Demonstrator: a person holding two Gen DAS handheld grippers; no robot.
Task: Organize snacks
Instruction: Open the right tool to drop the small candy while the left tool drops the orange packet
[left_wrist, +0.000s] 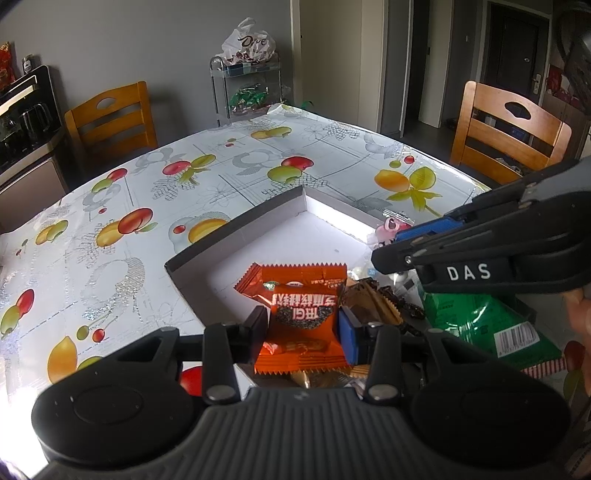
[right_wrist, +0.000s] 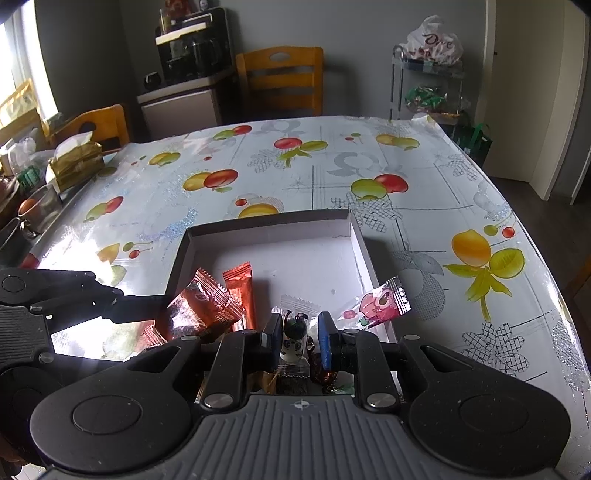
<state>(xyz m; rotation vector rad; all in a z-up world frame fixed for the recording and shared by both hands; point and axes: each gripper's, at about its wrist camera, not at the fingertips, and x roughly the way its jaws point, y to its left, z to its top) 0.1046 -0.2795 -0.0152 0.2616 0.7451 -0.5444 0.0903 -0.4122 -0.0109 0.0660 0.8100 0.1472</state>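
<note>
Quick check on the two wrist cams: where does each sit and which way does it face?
Left wrist: behind the left hand-held gripper, looking along its fingers at the orange packet it clamps; right hand-held gripper enters from the right.
Right wrist: behind the right hand-held gripper, fingers around a panda candy; the left one shows at left.
Shared: white box, fruit tablecloth.

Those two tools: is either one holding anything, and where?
Left tool pinches an orange snack packet by its side edges. Right tool grips a small panda-print candy by its sides.
</note>
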